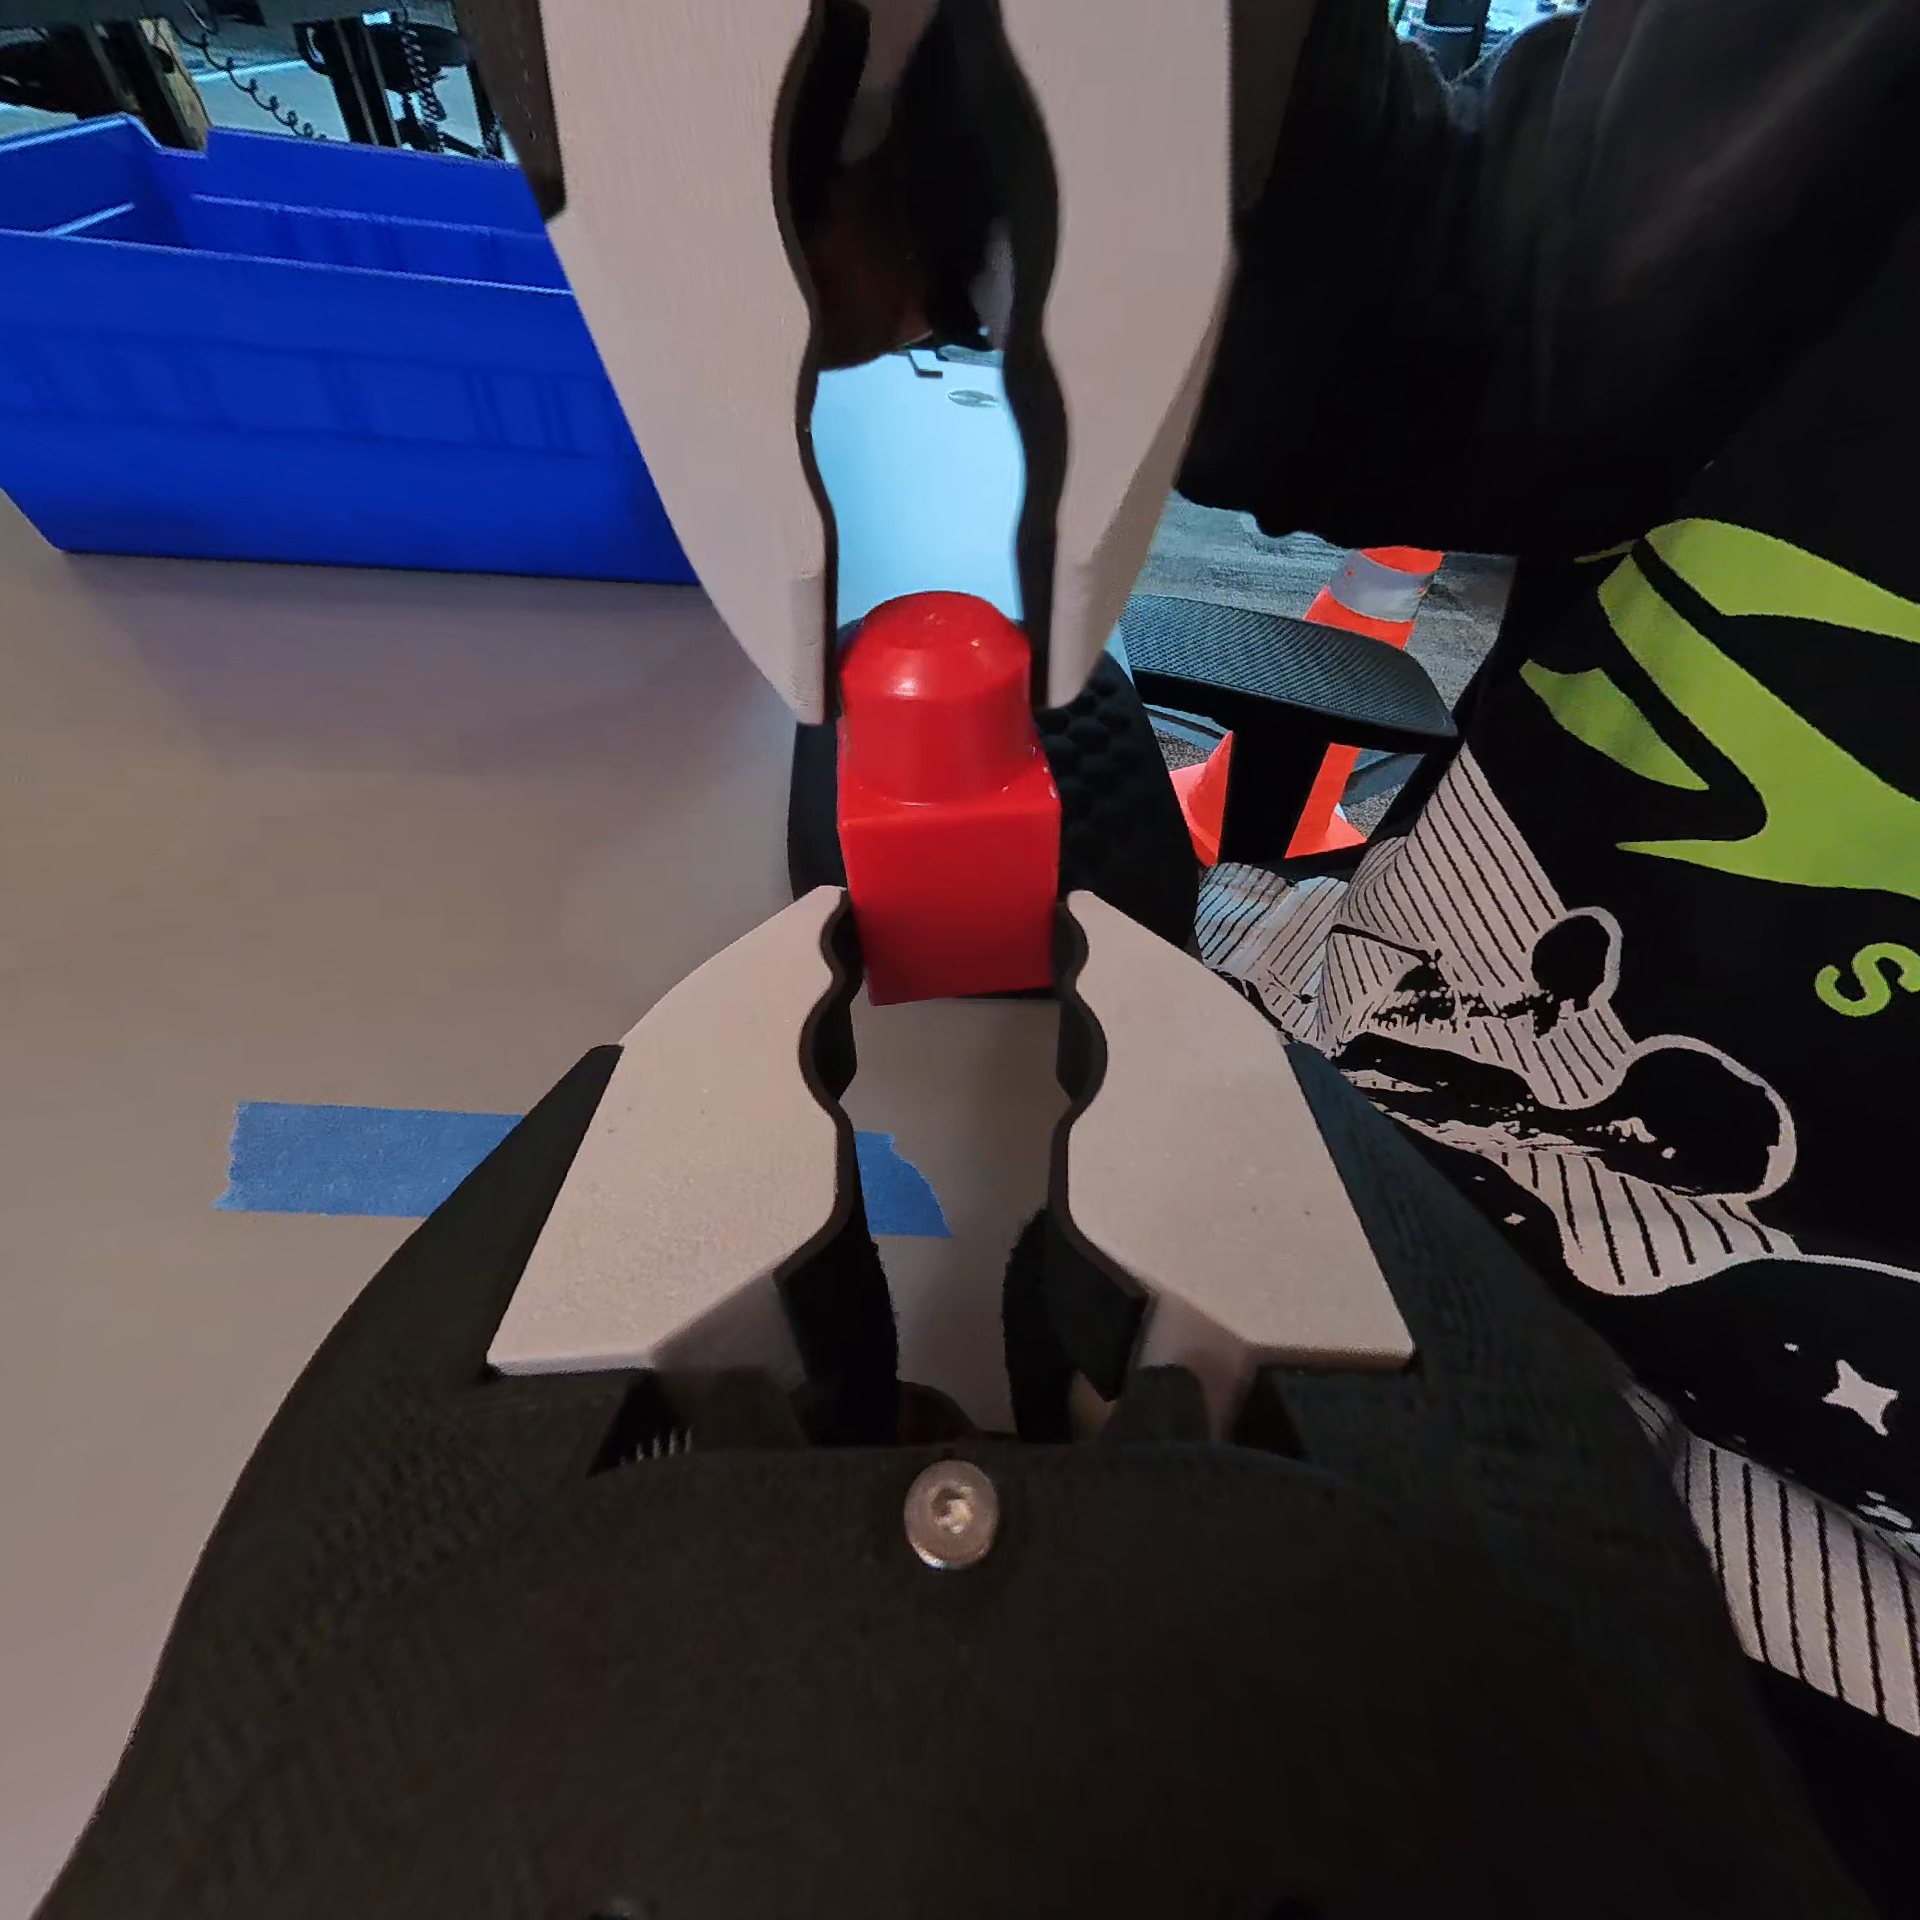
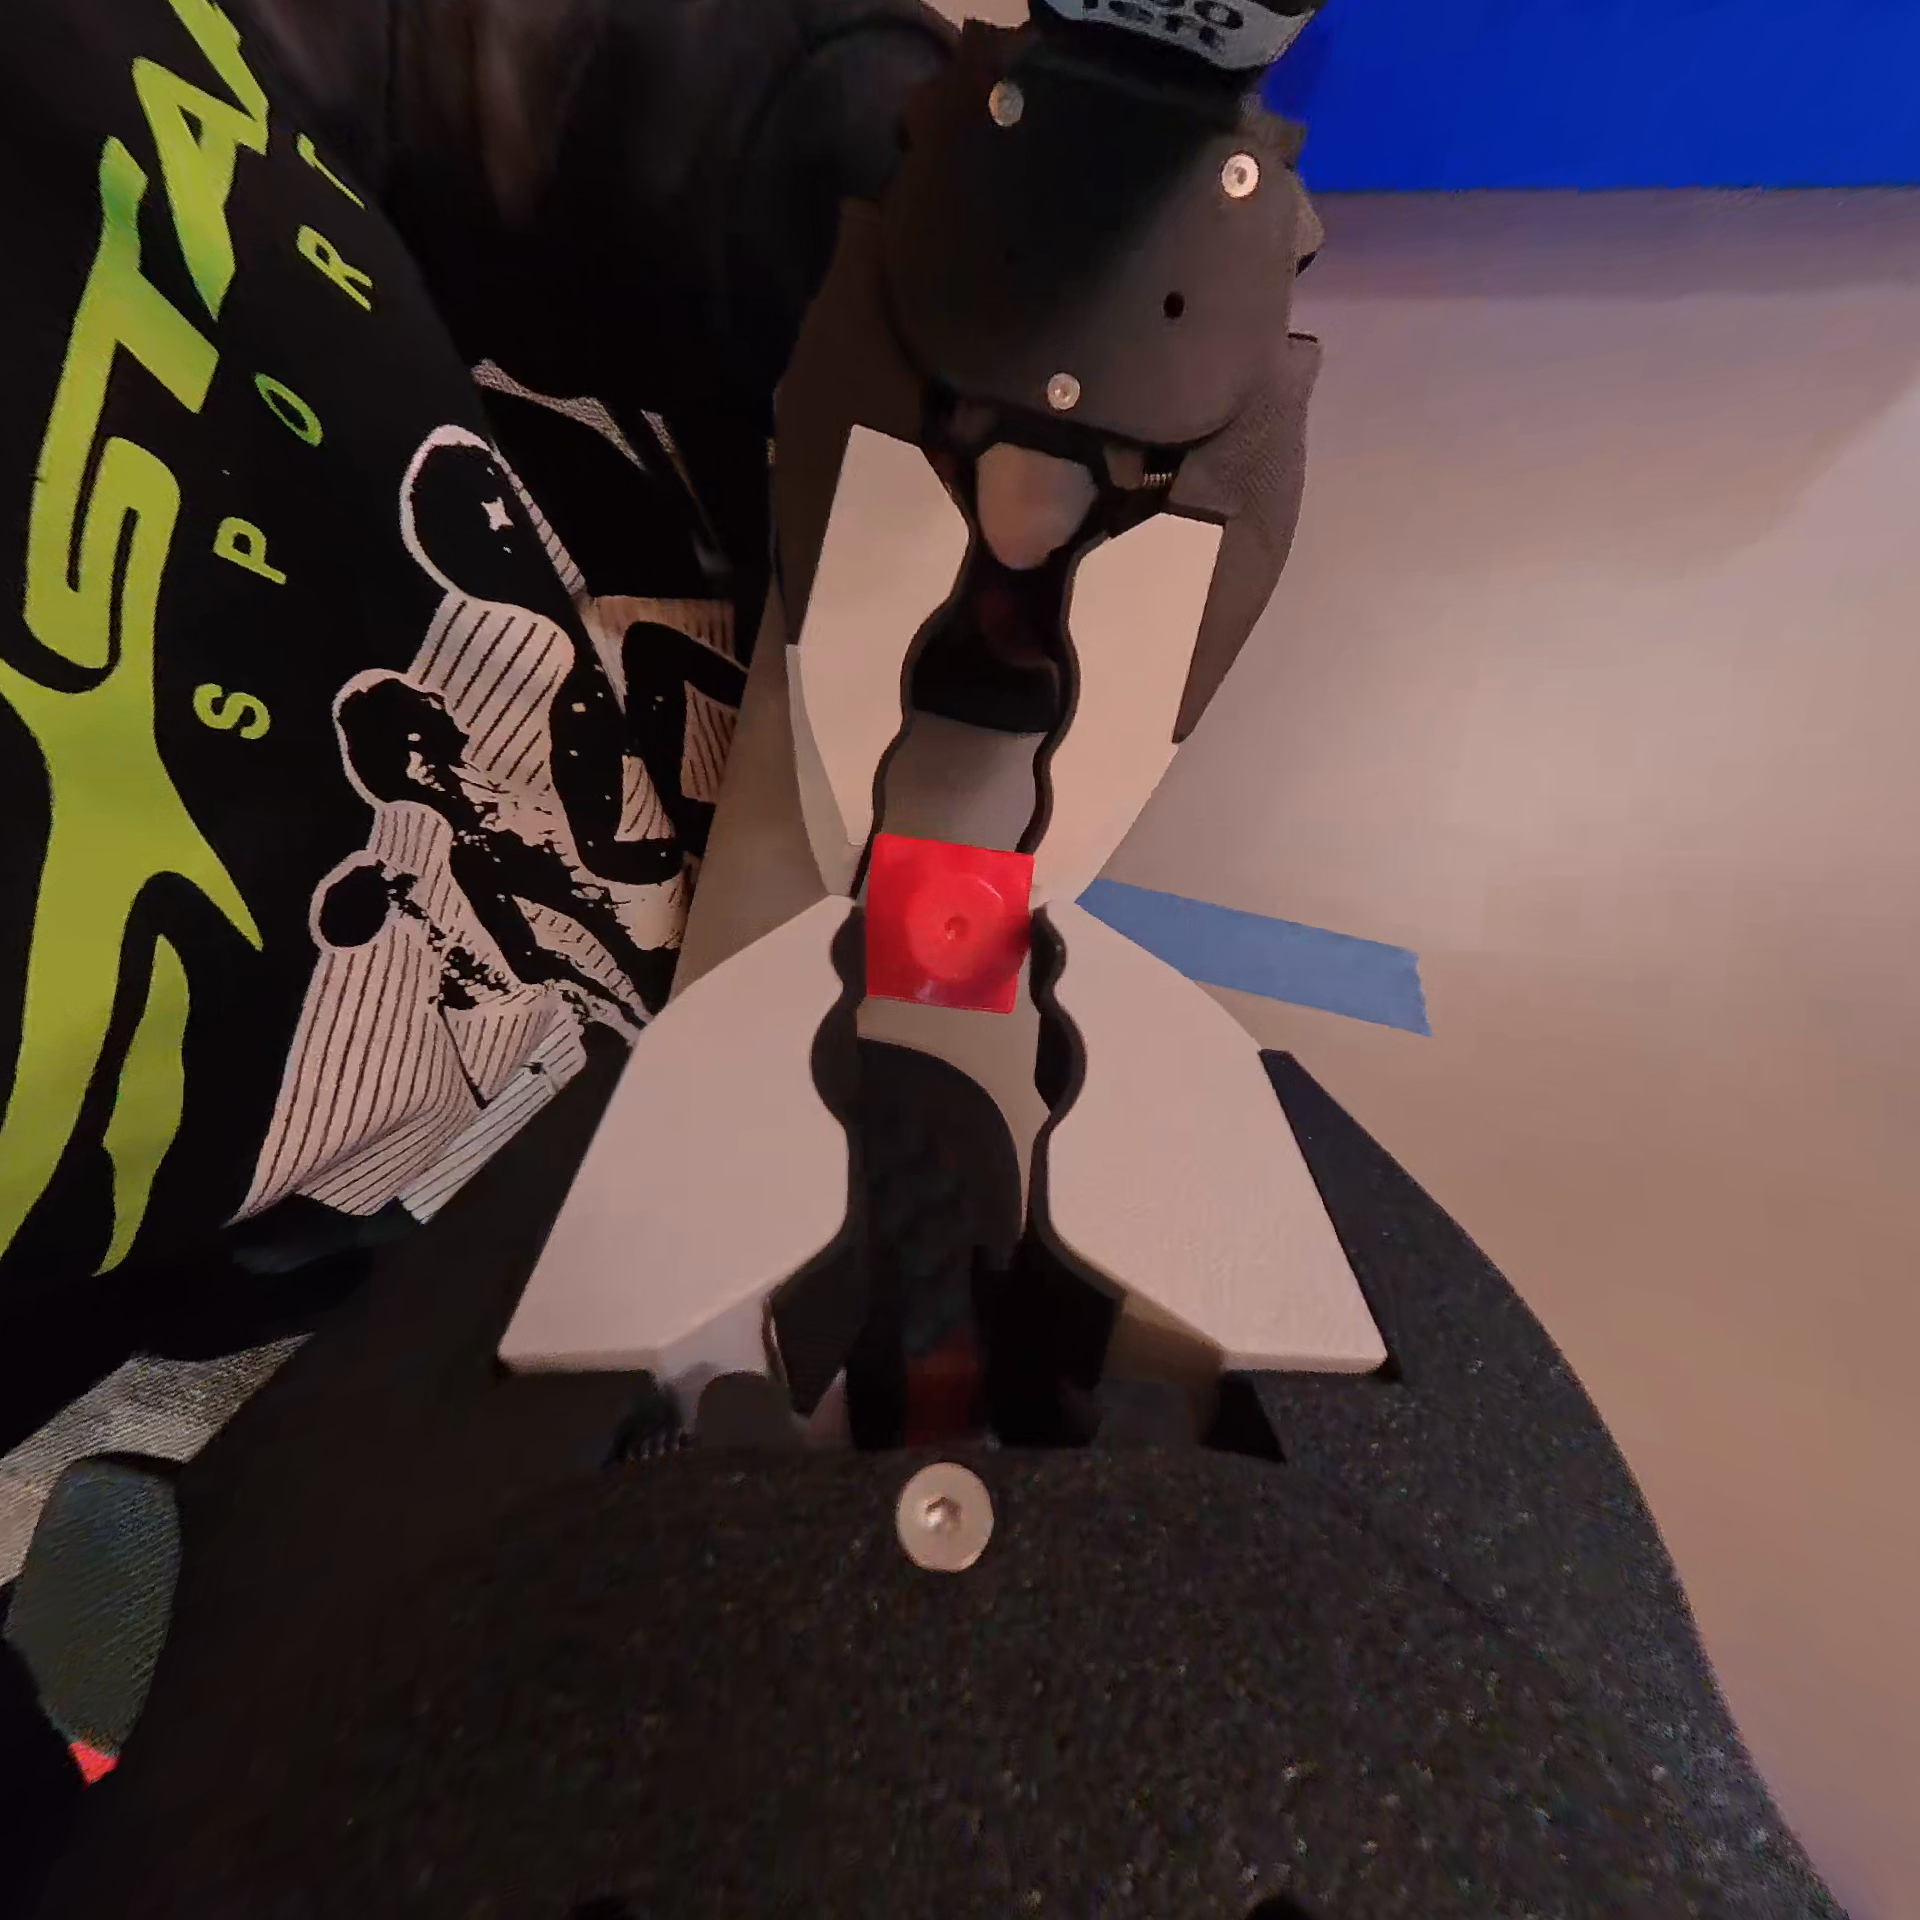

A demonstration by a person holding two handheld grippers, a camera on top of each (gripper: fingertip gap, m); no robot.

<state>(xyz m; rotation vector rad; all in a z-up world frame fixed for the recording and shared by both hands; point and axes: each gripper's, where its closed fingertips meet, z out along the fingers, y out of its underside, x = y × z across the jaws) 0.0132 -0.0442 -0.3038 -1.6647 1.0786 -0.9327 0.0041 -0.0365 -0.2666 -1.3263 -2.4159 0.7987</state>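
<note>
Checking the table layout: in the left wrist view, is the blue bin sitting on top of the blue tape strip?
No. The blue bin stands at the table's far left, while the blue tape strip lies apart, nearer the camera.

A small red plastic building brick (image 1: 948, 821), a cube body with one round stud, is held above the grey bench (image 1: 364, 831). Its body is clamped by the left claw (image 1: 951, 935) from 6 o'clock, its stud by the right claw (image 1: 935, 665) from 12 o'clock.
</note>
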